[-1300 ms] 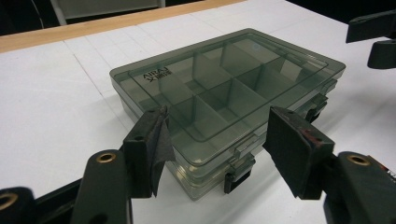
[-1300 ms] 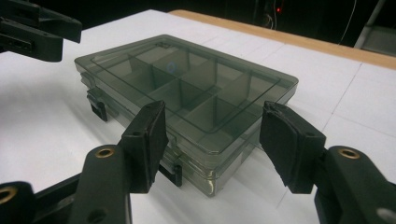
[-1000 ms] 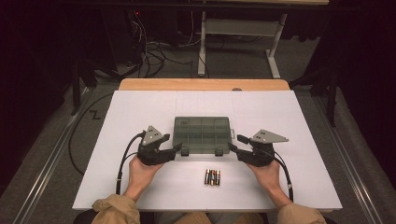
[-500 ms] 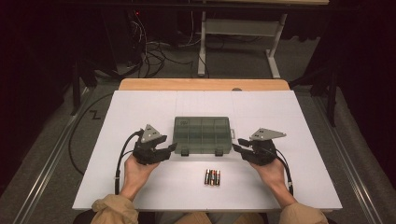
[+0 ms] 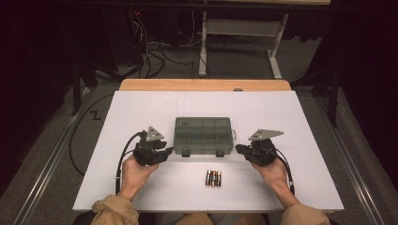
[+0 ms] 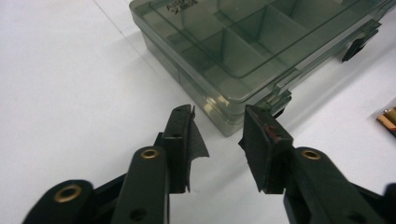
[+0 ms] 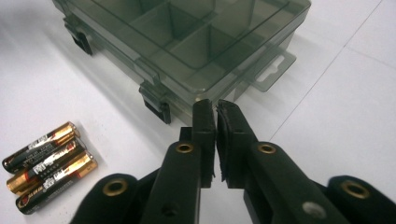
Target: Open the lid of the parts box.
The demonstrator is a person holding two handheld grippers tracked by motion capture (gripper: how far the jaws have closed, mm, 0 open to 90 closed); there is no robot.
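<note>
A dark translucent compartment box (image 5: 204,136) lies closed in the middle of the white table, its two black latches on the near side. My left gripper (image 5: 165,151) sits just left of the box's near left corner (image 6: 233,122), jaws open with nothing between them (image 6: 218,128). My right gripper (image 5: 240,149) rests at the box's near right corner (image 7: 205,95), its jaws shut with nothing in them (image 7: 215,108). Three batteries (image 5: 214,177) lie side by side in front of the box, black and gold (image 7: 46,165).
The white table (image 5: 117,122) has bare room to the left, right and behind the box. A wooden strip (image 5: 206,85) edges its far side. Cables and a desk frame (image 5: 234,37) stand on the floor beyond.
Both grippers have drawn slightly outward and back from the box's near corners. The box and the batteries have not moved.
</note>
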